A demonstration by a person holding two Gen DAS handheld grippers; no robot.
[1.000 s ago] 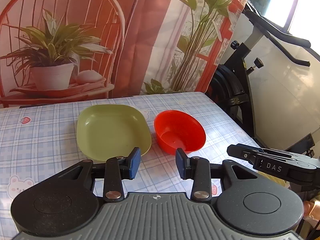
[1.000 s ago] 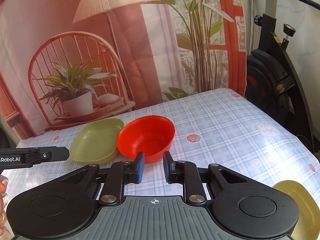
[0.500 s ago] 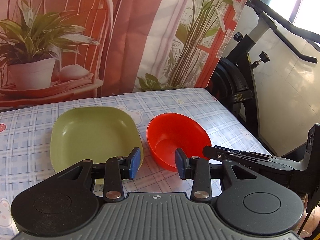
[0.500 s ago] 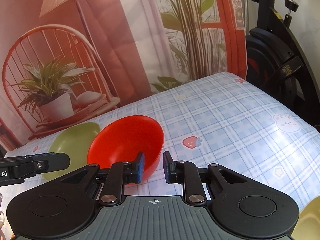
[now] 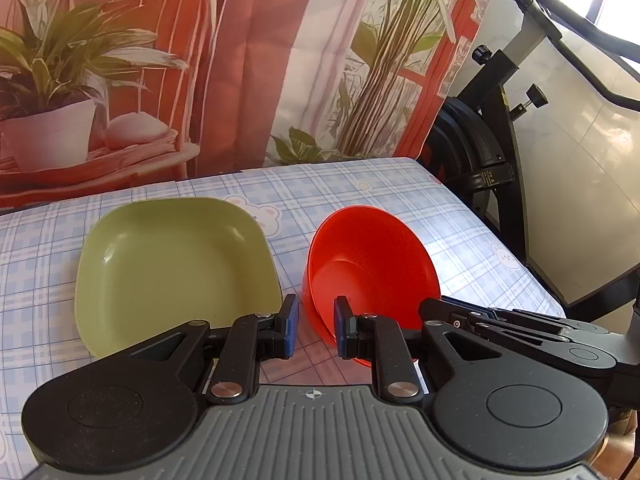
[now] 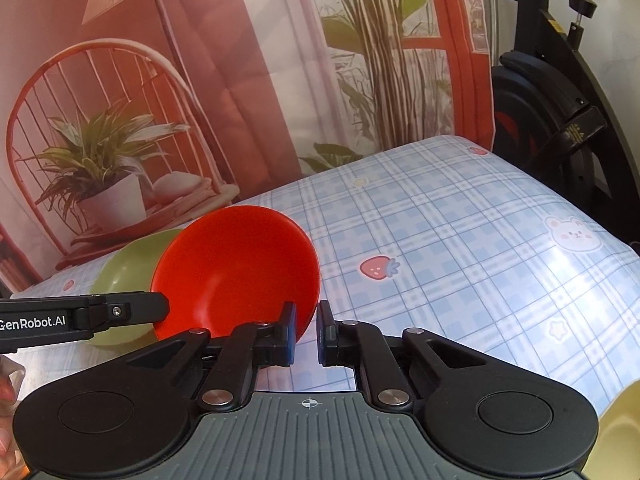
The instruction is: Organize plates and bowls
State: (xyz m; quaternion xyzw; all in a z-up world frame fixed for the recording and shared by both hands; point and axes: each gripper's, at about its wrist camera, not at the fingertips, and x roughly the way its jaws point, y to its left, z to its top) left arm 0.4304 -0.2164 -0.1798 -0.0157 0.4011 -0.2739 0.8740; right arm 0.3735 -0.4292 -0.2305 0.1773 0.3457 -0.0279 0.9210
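A red bowl sits tilted on the checked table, its mouth turned toward me. My right gripper is shut on its near rim, with the bowl rising up and to the left from the pads. My left gripper straddles the bowl's other rim; its jaws are closing and a gap still shows at the left pad. A green square plate lies flat just left of the bowl. In the left wrist view the right gripper reaches in from the right.
A pale yellow dish peeks in at the near right corner. An exercise bike stands past the table's right edge. A printed backdrop hangs behind the far edge. Bare cloth spreads right of the bowl.
Both grippers came down and closer to the red bowl. The right jaws closed on its rim and the bowl tipped up. The left jaws narrowed around the opposite rim.
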